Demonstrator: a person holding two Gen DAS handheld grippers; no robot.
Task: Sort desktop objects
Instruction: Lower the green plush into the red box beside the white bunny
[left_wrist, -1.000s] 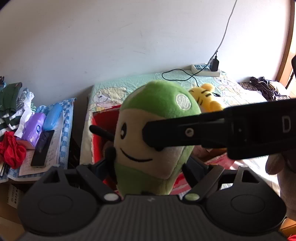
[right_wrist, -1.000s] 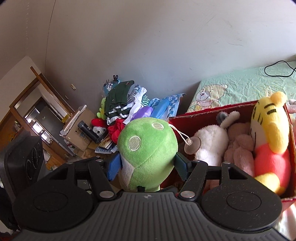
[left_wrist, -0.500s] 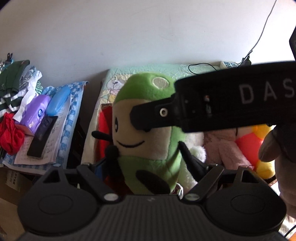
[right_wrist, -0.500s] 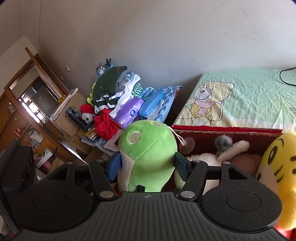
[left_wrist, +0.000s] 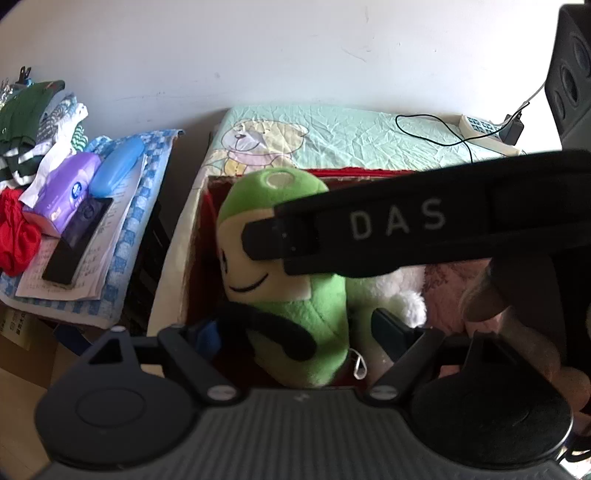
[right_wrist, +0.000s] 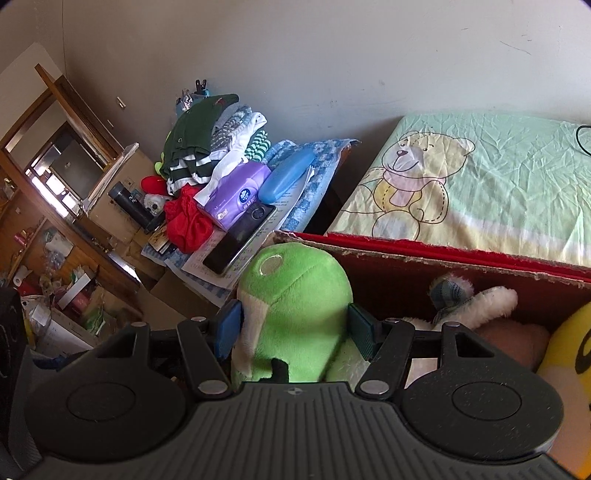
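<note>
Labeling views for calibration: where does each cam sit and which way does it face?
Left wrist: on the left gripper, facing the wall over the red box; it shows the right gripper's finger crossing the green plush toy, plus a hand.
Right wrist: on the right gripper, looking forward and left toward the clutter; fingers clamp the toy.
Shared: toy, box, purple tissue pack, bear sheet.

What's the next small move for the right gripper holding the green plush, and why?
Probably lower a little more, then open. The right gripper is shut on the green plush, which sits at the left end of the red box, beside the white plush.
</note>
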